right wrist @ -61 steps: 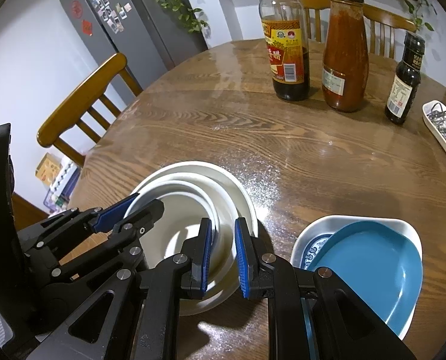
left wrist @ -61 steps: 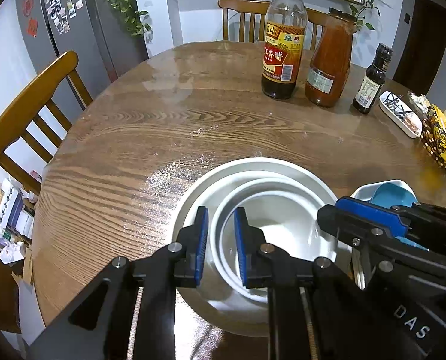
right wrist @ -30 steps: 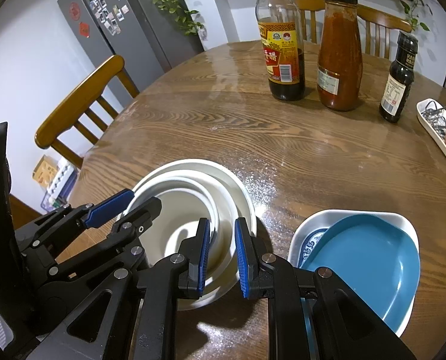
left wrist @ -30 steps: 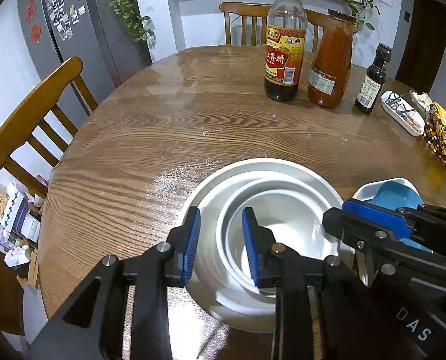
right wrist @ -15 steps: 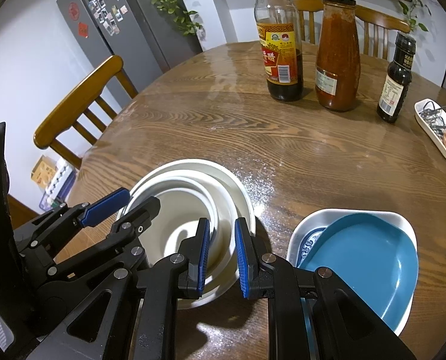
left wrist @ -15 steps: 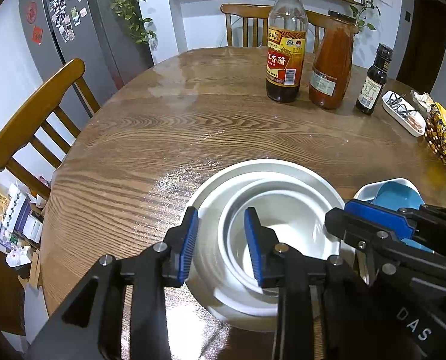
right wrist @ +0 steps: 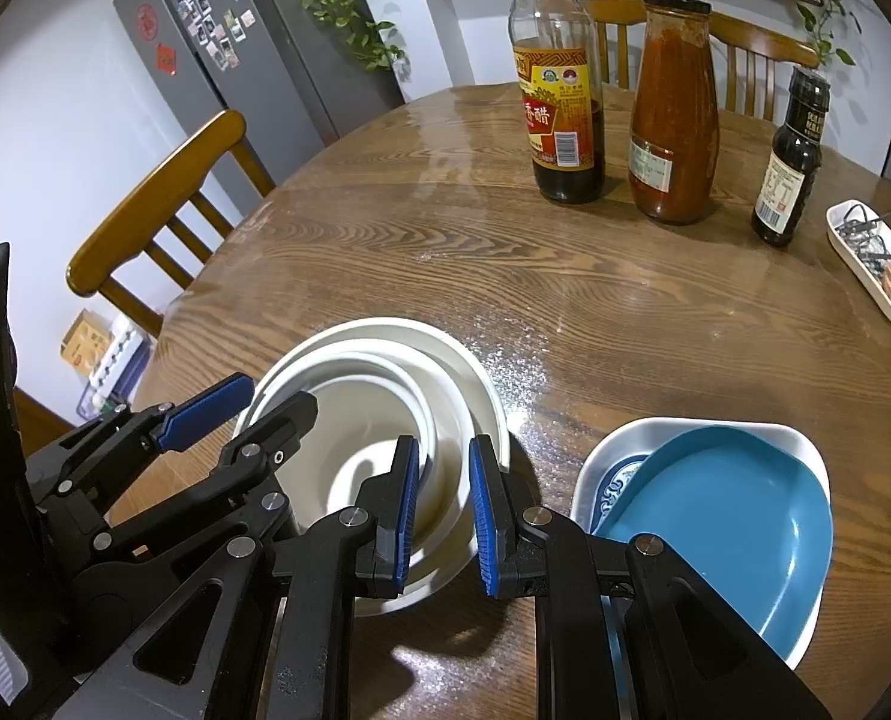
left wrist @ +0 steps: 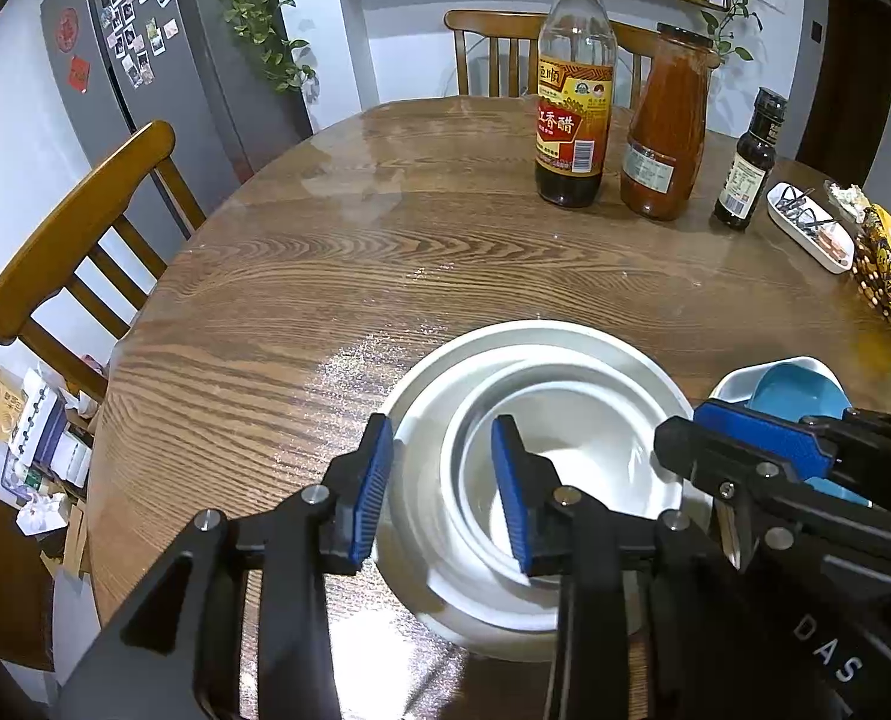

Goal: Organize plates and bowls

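my left gripper (left wrist: 442, 483) has just been opening; its jaws straddle the white bowls' (left wrist: 565, 420) left rim without pressing. my right gripper (right wrist: 442, 516) is nearly pressed together, empty, beside their right rim. the bowls sit near the table's (left wrist: 385, 240) front edge.

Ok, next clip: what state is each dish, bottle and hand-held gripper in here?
White bowls: nested in one stack, upright.
Blue plate: lying tilted inside the white dish.
Vinegar bottle: upright, capped, nearly empty.
Sauce jar: upright, lidded, almost full.
Dark bottle: upright, capped.
Left hand-held gripper: open, astride the stack's rim.
Right hand-held gripper: narrow gap astride the rim; grip unclear.
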Tool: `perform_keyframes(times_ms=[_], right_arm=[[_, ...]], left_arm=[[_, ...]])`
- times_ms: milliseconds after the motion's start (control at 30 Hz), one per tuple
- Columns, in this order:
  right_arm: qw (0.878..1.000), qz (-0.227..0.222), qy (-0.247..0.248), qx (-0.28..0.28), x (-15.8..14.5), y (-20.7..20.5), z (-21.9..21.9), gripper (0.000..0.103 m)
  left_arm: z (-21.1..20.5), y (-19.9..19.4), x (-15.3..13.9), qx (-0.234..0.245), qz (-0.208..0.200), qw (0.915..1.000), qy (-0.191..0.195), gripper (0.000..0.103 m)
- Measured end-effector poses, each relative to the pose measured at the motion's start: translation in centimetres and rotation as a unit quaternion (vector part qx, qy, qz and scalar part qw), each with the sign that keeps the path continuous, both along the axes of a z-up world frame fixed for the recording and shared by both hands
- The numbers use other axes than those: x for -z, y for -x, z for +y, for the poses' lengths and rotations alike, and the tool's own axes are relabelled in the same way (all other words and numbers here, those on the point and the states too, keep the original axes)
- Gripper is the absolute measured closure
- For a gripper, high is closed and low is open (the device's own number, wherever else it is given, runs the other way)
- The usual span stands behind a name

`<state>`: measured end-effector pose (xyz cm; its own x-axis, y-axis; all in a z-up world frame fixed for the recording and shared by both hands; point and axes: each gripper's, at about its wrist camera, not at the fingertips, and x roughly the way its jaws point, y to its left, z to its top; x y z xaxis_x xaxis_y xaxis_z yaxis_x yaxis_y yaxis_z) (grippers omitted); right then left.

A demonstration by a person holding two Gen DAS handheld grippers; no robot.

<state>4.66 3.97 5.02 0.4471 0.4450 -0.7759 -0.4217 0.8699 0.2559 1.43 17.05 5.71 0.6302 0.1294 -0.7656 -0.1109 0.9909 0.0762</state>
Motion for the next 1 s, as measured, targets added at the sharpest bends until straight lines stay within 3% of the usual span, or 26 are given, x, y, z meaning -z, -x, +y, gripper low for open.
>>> perform_keyframes(times_ms=[1000], right_arm=[[1.000,-0.007,0.023,0.016,-0.21,0.46,0.24,0.080]], left_arm=[[0.42,0.17,0.06,-0.020,-0.001,0.9997,-0.012,0.053]])
